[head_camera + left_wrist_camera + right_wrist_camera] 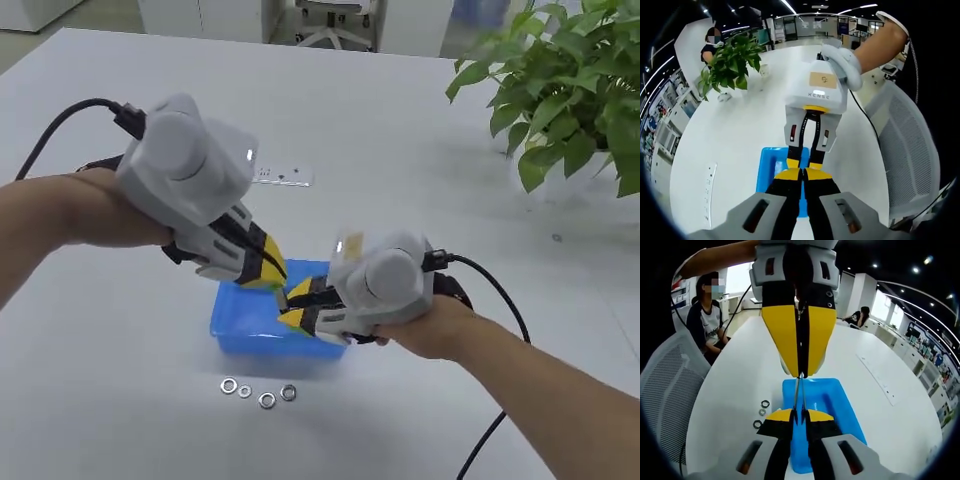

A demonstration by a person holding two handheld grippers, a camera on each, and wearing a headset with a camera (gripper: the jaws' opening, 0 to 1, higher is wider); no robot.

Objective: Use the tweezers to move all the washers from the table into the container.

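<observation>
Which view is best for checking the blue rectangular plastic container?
Right gripper view: the blue rectangular plastic container shows its open inside and rim. The head view gives mainly its front wall, and the left gripper view a narrow strip of it.

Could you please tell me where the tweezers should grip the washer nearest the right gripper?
Probably pinch that washer across its rim, one tip through the hole, coming from above on its free side: it lies flat on the table, with another washer close beside it.
</observation>
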